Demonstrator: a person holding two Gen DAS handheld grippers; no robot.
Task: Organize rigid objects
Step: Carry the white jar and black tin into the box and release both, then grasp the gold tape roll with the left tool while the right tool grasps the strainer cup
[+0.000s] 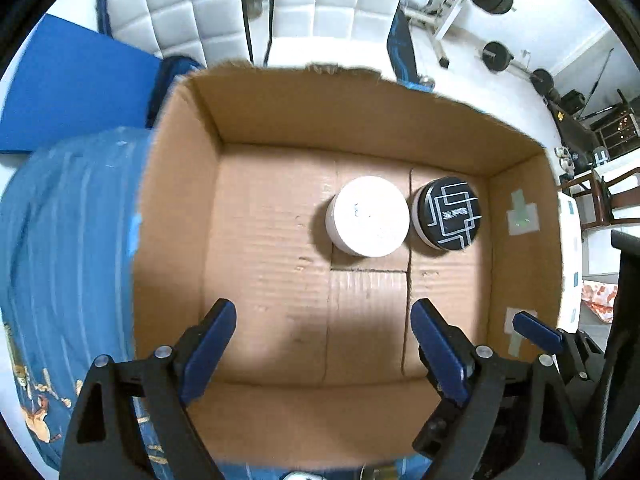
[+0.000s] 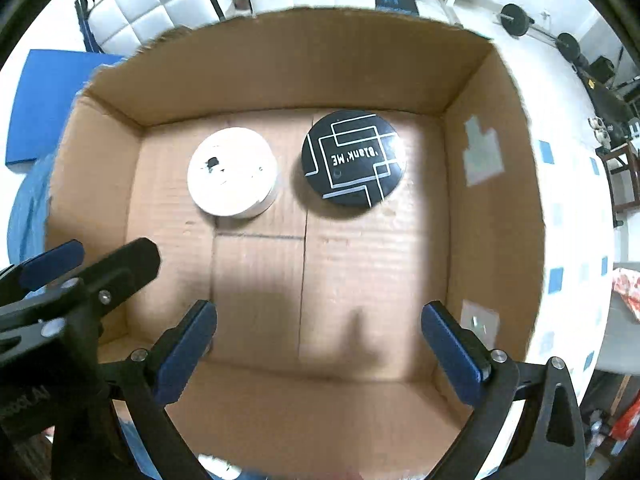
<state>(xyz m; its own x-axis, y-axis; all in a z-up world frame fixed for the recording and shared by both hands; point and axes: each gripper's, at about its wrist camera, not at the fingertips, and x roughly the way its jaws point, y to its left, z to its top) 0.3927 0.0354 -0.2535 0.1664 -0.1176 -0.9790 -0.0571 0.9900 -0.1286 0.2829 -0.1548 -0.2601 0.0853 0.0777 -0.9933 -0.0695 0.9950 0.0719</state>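
Both the left hand-held gripper (image 1: pixel 322 336) and right hand-held gripper (image 2: pixel 320 338) hang wide open and empty above the brown cardboard box (image 1: pixel 400 120), where the round white plastic tub (image 1: pixel 368 216) and black line-patterned round tin (image 1: pixel 450 213) sit side by side, seemingly just apart, so lift straight clear without clipping the walls.

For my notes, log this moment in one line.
left gripper: open, empty | right gripper: open, empty | white container, black container: in cardboard box
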